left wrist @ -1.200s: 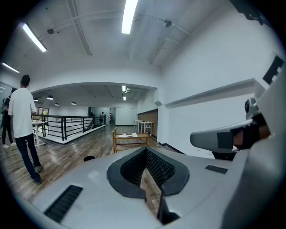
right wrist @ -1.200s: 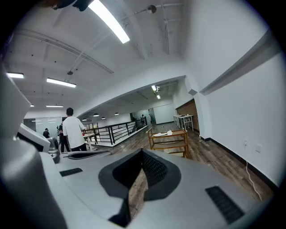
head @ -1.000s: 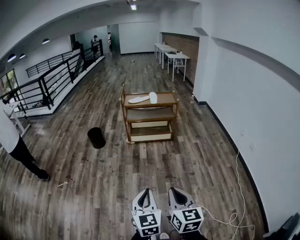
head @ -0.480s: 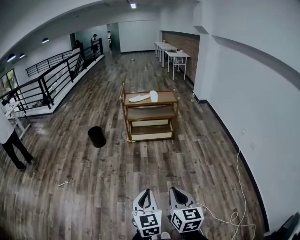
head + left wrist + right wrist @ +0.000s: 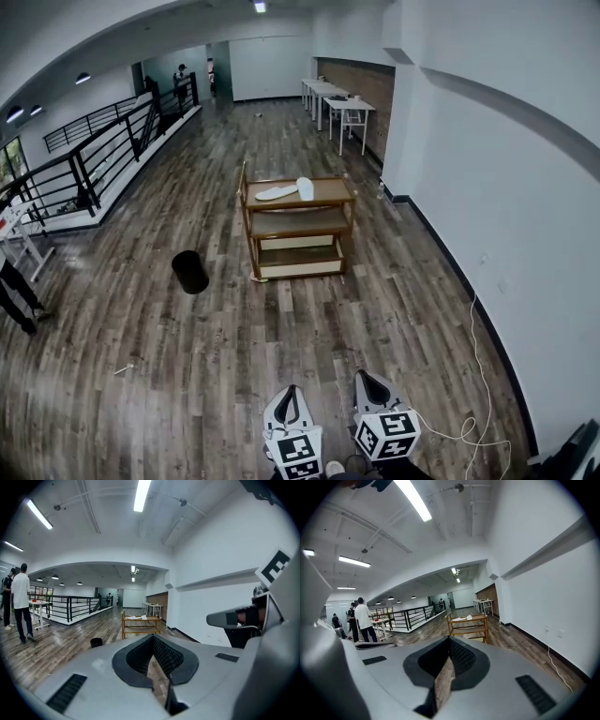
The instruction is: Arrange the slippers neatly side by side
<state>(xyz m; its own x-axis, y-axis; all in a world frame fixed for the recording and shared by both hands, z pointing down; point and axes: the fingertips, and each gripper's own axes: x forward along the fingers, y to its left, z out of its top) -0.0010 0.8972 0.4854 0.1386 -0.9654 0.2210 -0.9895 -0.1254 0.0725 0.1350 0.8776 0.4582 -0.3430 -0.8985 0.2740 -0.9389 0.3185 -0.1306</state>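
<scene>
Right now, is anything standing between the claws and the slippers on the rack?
Nothing visible. Bare wooden floor runs from the left claw and right claw to the wooden rack, where both slippers lie on the top shelf. The black bin stands off to the left of that path.

The slippers (image 5: 289,191) are white, the cart (image 5: 333,193) honey-brown wood, the bin (image 5: 189,272) and railing (image 5: 94,155) black, the plank floor (image 5: 234,356) streaked grey-brown, the walls (image 5: 506,178) white; the left gripper (image 5: 289,394) and right gripper (image 5: 367,381) are grey, marked with black-and-white squares

Slippers (image 5: 277,193), perhaps touching, lie atop the rack (image 5: 334,191), bin (image 5: 189,272) left.
</scene>
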